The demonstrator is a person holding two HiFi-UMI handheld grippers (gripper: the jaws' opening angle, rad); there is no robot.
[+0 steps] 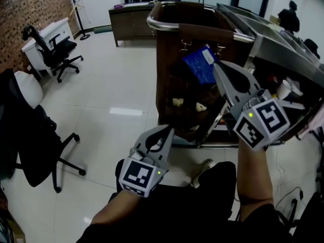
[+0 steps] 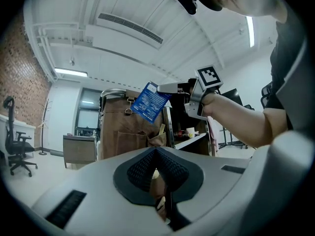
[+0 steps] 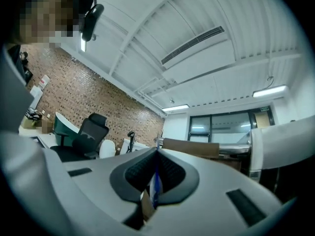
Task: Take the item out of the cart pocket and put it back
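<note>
The right gripper is clenched on one edge of the blue packet, held just under the cart's top rail. The packet looks light, thin and floppy, probably slick film, so an edge pinch suits it. The left gripper hangs low, jaws closed on nothing.

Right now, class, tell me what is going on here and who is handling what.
A person holds a two-jaw gripper in each hand. The right gripper is clamped on a blue packet, held up in front of the brown cart, above its pockets. The left gripper hangs low, shut and empty.
</note>
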